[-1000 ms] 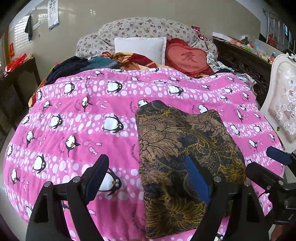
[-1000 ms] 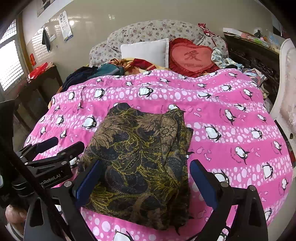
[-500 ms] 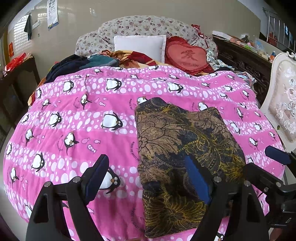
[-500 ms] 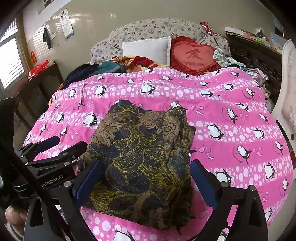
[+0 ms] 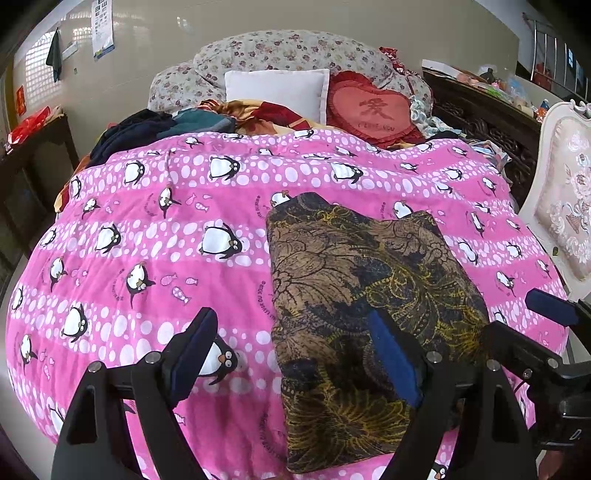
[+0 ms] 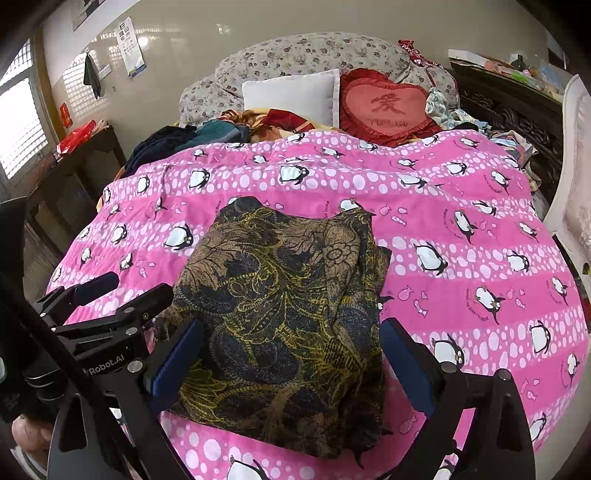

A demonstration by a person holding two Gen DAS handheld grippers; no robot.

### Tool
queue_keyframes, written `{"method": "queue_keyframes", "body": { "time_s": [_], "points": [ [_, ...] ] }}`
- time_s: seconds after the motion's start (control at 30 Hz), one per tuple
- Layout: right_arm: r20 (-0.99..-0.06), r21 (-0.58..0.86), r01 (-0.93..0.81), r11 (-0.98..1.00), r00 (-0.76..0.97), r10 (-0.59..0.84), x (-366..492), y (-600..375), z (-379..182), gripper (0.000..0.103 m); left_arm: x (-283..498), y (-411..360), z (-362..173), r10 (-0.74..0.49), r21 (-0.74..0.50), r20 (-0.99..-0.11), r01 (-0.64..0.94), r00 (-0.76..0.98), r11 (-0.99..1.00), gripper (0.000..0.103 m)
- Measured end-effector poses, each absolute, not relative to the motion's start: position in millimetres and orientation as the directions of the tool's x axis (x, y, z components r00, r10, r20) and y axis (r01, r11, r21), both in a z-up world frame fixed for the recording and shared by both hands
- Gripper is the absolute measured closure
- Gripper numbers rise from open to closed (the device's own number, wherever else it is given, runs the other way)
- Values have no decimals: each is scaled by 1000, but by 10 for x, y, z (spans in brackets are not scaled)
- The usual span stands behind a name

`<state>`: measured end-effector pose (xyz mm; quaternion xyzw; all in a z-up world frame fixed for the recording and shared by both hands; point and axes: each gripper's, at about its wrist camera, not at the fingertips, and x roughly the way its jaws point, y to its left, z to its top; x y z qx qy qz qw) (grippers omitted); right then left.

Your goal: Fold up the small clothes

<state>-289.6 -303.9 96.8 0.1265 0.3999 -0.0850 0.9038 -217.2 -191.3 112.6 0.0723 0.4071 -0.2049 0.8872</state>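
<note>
Broadly, the work surface is a bed under a pink quilt [image 5: 155, 236] printed with penguins and white dots, filling most of both views. Going left to right in the left wrist view: a dark side table [image 5: 33, 147] with a red packet on it stands by the wall, where a calendar [image 5: 101, 29] hangs; a heap of dark clothes [image 5: 147, 127] lies at the quilt's far edge; next come a white pillow [image 5: 277, 88] and a red heart cushion [image 5: 373, 107] against a flowered bolster [image 5: 288, 50]; a carved dark cabinet [image 5: 487, 122] and a pale upholstered chair [image 5: 565, 206] close the right side. The garment [image 5: 354, 280], a brown and navy piece with yellow floral lines, lies flat on the quilt's near half, folded into a rough rectangle. Its long axis runs from the near edge of the bed toward the pillows, with the narrower, uneven end pointing away. The left gripper [image 5: 295, 350] hovers with jaws wide apart and nothing in them, its left finger over bare quilt, its right over the cloth. The right gripper [image 6: 291, 360] is likewise spread wide and empty, straddling the garment's near end [image 6: 280, 314] without pressing it.
</note>
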Motion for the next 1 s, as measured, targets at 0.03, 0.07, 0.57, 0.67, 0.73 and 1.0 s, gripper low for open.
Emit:
{"method": "queue_keyframes", "body": {
  "time_s": [0.03,0.07,0.57,0.67,0.73,1.0],
  "points": [
    [-745,160,255,954,665,-53,-2894,-3041,969,5,-2172,-1913,1125,-305,-38,-752,423,584,905,19],
    [-745,160,255,954,665,-53,-2894,-3042,970,5,-2169,-1914,1126,-305,-38,-753,424,583,905,19],
    [-748,163,250,954,662,-45,-2895,-3042,968,5,-2177,-1939,1122,-314,-44,-757,435,573,899,19],
    [-751,166,246,955,659,-39,-2887,-3049,964,5,-2172,-1951,1107,-318,-49,-761,439,565,897,19],
    [-753,168,246,955,657,-37,-2874,-3049,958,4,-2156,-1944,1106,-318,-47,-761,441,565,896,19],
    [-756,181,243,953,654,-23,-2860,-3078,946,4,-2061,-1901,1076,-347,-80,-763,452,546,888,19]
  ]
}}
